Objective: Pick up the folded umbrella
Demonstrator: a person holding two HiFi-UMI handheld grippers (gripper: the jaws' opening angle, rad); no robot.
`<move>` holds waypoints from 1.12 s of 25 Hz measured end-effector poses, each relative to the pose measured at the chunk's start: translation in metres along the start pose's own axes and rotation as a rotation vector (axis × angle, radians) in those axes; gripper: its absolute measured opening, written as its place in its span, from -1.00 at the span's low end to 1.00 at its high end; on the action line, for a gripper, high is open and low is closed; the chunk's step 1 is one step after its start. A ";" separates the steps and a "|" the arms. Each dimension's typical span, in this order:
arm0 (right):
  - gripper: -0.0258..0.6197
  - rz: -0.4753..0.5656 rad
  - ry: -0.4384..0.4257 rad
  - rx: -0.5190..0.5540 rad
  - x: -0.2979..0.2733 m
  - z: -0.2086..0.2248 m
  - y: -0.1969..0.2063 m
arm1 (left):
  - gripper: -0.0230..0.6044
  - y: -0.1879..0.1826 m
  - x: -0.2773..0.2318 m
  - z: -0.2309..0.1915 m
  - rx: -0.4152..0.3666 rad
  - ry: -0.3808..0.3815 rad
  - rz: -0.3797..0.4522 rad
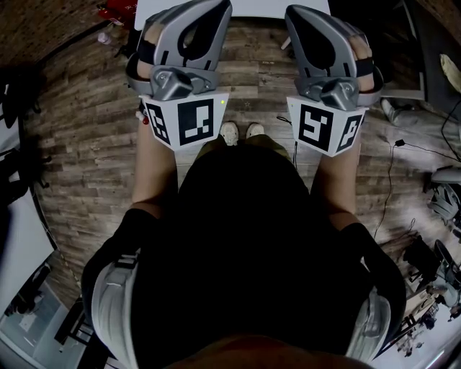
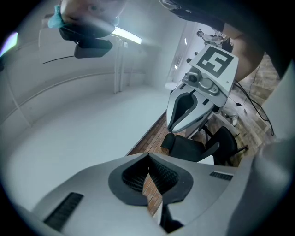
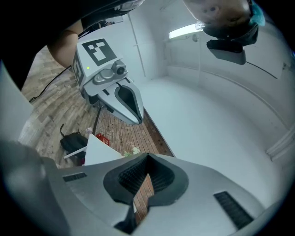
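Note:
No folded umbrella shows in any view. In the head view my left gripper (image 1: pixel 209 10) and right gripper (image 1: pixel 306 13) are held up side by side over the wooden floor, both pointing away from me. The left gripper view shows its own jaws (image 2: pixel 148 157) closed tip to tip with nothing between them, and the right gripper (image 2: pixel 173 126) hangs beyond. The right gripper's own jaws (image 3: pixel 147 157) also meet at the tip, empty, with the left gripper (image 3: pixel 135 119) off to its left.
A white table (image 1: pixel 248 7) lies just ahead of the grippers, its corner (image 3: pixel 99 151) also in the right gripper view. A black chair (image 2: pixel 198 147) stands on the plank floor (image 1: pixel 86 137). Cables (image 1: pixel 392 173) and gear lie at the right. A pale wall (image 2: pixel 69 120) fills both gripper views.

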State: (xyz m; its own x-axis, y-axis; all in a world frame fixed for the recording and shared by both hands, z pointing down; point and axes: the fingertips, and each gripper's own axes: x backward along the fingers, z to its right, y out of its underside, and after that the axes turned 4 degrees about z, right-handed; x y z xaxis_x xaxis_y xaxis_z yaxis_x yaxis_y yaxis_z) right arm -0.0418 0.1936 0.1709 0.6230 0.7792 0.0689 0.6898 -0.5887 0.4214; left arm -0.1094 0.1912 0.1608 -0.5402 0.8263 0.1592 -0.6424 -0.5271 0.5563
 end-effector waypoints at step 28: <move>-0.83 -0.043 0.003 -0.046 -0.006 -0.023 -0.025 | -0.88 0.025 0.018 -0.007 0.012 0.051 0.047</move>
State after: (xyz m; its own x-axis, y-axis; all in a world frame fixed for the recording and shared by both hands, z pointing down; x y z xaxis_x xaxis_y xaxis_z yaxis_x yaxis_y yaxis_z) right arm -0.0717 0.2083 0.1808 0.5922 0.8041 0.0525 0.6978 -0.5444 0.4655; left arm -0.1391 0.1912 0.1719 -0.5968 0.7894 0.1440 -0.6093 -0.5625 0.5589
